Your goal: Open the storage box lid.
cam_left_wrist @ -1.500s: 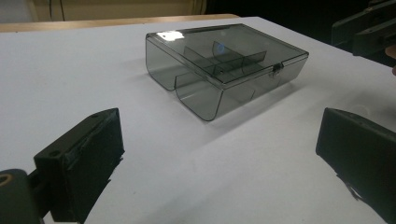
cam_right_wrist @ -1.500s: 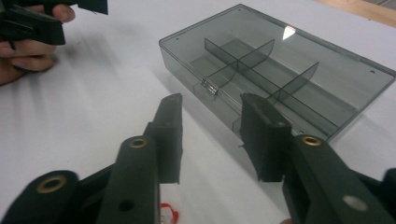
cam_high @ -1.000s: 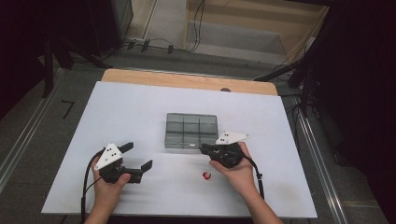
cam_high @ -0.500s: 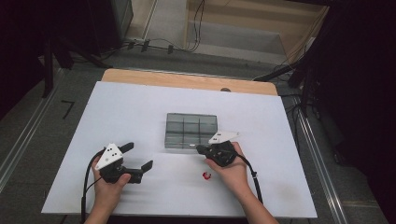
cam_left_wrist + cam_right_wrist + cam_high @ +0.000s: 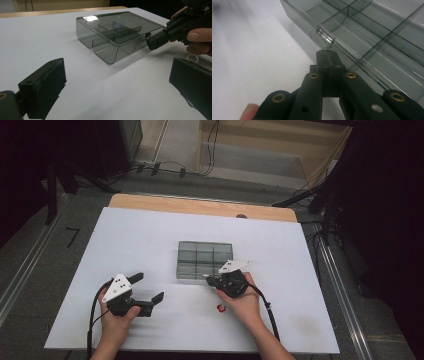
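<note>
Two grippers work at a white table (image 5: 150, 240). Right gripper (image 5: 327, 55), lower centre of its own view: jaws pressed fully together with nothing between them, having just finished closing; tips lie at the clear latch (image 5: 325, 36) on the front wall of the smoky compartment box (image 5: 372, 42), just beside it, and contact cannot be confirmed. Left gripper (image 5: 112, 82): jaws wide apart at the lower corners of its view, gripping nothing, bare table surface between them. The high view places the box (image 5: 205, 260) at frame centre, the right gripper (image 5: 210, 280) at its lower right edge, and the left gripper (image 5: 150, 292) well apart at lower left. The left gripper view shows the box (image 5: 117, 35) in the upper centre with its lid closed, internal dividers visible through it, and the right gripper (image 5: 150, 41) meeting the box's right end. A small white ring (image 5: 192, 58) lies on the table under the person's right hand (image 5: 197, 37) there; the high view shows a small red-and-white item (image 5: 221, 308) at the same spot. Box long axis: left to right across the high view, latch side facing the lower frame edge. No legible writing or brand marks appear.
</note>
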{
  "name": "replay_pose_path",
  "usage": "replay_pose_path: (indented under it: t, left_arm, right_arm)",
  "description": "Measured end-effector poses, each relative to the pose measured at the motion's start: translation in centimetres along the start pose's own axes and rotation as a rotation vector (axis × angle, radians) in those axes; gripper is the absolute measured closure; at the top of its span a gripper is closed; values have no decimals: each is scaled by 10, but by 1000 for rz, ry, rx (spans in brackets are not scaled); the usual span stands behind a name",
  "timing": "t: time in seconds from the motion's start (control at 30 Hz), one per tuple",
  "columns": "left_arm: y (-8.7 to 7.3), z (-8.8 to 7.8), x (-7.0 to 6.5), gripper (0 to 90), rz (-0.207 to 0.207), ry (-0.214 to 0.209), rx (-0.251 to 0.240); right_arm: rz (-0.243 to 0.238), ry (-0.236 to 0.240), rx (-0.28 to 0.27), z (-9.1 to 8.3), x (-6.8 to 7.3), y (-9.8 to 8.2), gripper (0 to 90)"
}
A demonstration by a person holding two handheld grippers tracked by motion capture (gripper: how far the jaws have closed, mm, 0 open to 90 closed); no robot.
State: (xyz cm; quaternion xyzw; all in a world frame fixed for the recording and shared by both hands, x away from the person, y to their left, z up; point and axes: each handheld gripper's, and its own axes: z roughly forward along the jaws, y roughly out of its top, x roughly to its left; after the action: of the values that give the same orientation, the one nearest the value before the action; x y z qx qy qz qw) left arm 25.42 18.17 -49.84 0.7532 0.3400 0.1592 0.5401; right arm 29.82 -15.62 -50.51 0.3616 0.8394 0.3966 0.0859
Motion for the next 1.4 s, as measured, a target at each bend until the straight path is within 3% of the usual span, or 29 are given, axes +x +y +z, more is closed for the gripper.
replay_pose_path:
  t: [0.53, 0.7, 1.4]
  left_arm:
    - [0, -1, 0, 5, 1, -4, -8]
    - [0, 1, -2, 5, 21, 2, 3]
    - [0, 0, -1, 6, 12, -5, -1]
  right_arm:
    - [4, 11, -6, 3, 2, 2, 882]
    - [4, 13, -7, 2, 2, 2, 883]
    - [1, 24, -27, -5, -1, 5, 883]
